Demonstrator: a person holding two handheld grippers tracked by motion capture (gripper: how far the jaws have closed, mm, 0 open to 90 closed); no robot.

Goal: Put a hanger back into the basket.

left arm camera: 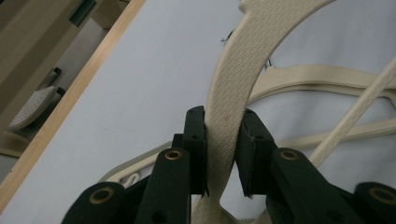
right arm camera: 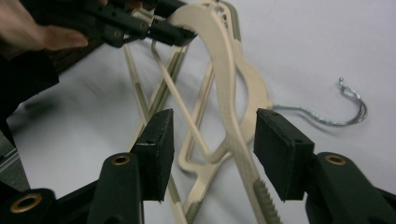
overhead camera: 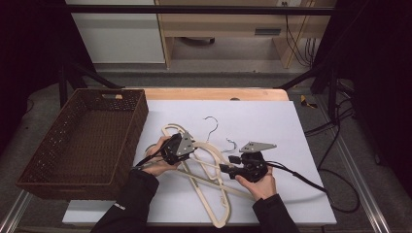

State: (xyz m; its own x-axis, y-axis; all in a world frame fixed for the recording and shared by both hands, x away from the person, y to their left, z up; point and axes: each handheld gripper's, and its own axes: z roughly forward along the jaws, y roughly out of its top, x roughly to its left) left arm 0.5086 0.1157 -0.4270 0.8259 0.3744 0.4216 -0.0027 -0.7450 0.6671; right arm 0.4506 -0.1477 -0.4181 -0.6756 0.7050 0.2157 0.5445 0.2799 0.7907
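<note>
While two cream hangers (overhead camera: 214, 179) lie tangled on the desk (overhead camera: 272, 121) right of the wicker basket (overhead camera: 82, 141), lifting one could drag the other along by its hooked bars. Nearest the basket, the left tool (left arm camera: 223, 140) is clamped on a hanger's arm. The right tool (right arm camera: 212, 149) stands apart, straddling a hanger without pressing it.

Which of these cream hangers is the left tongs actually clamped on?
The upper hanger, the one with a broad textured arm: the left tongs pinch that arm. The other hanger lies flat beneath; the right tongs stand open.
</note>
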